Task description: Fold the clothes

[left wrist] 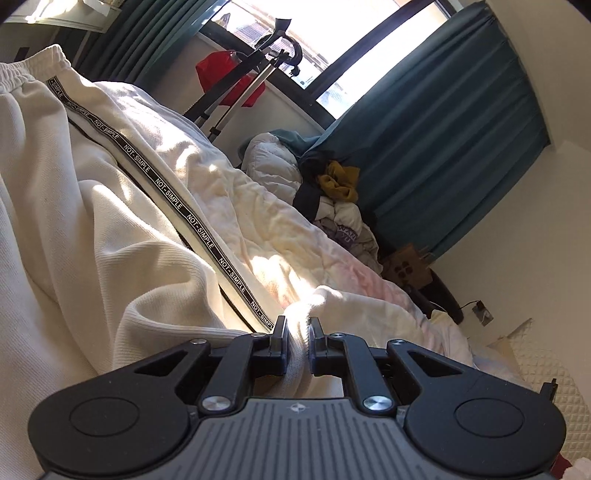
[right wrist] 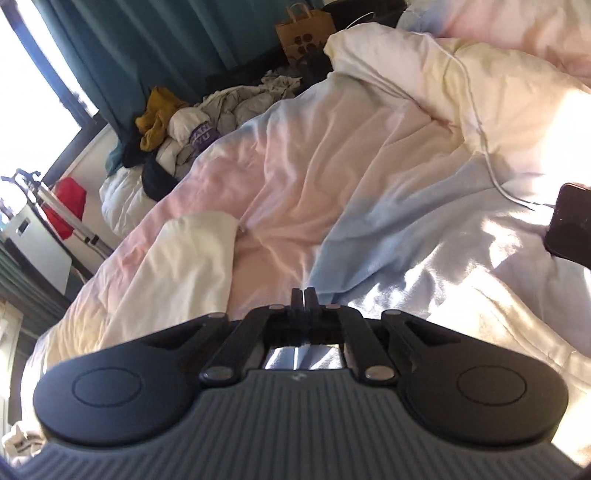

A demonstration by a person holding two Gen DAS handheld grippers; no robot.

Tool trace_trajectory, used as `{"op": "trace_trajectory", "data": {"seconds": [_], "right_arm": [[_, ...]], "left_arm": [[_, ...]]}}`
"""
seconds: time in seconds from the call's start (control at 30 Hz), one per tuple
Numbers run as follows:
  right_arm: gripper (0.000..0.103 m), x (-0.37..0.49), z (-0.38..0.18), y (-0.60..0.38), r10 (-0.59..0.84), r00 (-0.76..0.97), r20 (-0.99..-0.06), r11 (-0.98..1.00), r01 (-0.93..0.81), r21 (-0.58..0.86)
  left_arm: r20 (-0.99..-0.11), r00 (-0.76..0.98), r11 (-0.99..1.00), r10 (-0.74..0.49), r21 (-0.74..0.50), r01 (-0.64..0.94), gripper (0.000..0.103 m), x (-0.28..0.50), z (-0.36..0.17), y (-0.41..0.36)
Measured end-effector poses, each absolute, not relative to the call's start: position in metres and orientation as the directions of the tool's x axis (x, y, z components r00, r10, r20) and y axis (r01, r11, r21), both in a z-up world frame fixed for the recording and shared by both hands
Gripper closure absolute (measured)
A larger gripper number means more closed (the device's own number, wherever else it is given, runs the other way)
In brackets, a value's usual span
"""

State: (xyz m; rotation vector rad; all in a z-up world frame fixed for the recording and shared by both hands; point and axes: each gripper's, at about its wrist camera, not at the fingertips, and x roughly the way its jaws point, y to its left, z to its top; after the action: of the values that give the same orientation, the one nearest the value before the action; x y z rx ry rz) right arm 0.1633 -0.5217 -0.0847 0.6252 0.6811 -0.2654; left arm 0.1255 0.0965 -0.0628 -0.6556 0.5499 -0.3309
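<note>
Cream sweatpants (left wrist: pixel 96 229) with a black "NOT-SIMPLE" side stripe (left wrist: pixel 173 199) lie stretched over the bed, waistband at the far upper left. My left gripper (left wrist: pixel 298 325) is shut on a bunched fold of the cream fabric near the leg end, cloth pinched between its fingers. In the right wrist view my right gripper (right wrist: pixel 304 293) is shut with nothing between its fingers, hovering above the pastel duvet (right wrist: pixel 332 177). A cream piece of cloth (right wrist: pixel 184 266), maybe a pant leg, lies to its left.
A heap of loose clothes (left wrist: pixel 332 192) sits by the teal curtain (left wrist: pixel 443 147), also visible as the clothes pile (right wrist: pixel 192 125). A paper bag (right wrist: pixel 303 33), a metal stand with a red item (left wrist: pixel 236 85), a dark phone (right wrist: pixel 570 221) with white cable (right wrist: pixel 480 125) lie around.
</note>
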Motion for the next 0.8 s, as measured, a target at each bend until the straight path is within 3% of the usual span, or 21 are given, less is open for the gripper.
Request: {"op": "trace_trajectory", "data": {"seconds": [0.27,0.3,0.4,0.43,0.63,0.8], "right_arm": [[0.094,0.261,-0.065,-0.397,0.036,0.68,-0.732,0.933,0.24,0.269],[0.089,0.273,-0.062,-0.381,0.042,0.67,-0.742,0.945,0.213,0.247],[0.049,0.313,-0.06,-0.332,0.043,0.631,-0.774,0.97,0.16,0.184],[0.04,0.325,-0.063,-0.319,0.035,0.623,-0.782,0.972,0.16,0.171],[0.039,0.387,-0.084,-0.251,-0.048,0.592,-0.805,0.984,0.168,0.065],[0.04,0.411,-0.11,-0.218,-0.246,0.543,-0.803,0.966,0.21,-0.154]], "left_arm": [[-0.38,0.817,0.773,-0.434,-0.622,0.122,0.092,0.123,-0.063,0.094],[-0.378,0.817,0.77,-0.436,-0.626,0.121,0.092,0.123,-0.064,0.095],[-0.359,0.816,0.752,-0.452,-0.646,0.132,0.092,0.124,-0.066,0.095],[-0.352,0.816,0.747,-0.458,-0.65,0.139,0.092,0.124,-0.066,0.095],[-0.336,0.812,0.738,-0.477,-0.655,0.163,0.092,0.131,-0.074,0.095],[-0.34,0.803,0.73,-0.489,-0.663,0.164,0.093,0.137,-0.08,0.097]]}}
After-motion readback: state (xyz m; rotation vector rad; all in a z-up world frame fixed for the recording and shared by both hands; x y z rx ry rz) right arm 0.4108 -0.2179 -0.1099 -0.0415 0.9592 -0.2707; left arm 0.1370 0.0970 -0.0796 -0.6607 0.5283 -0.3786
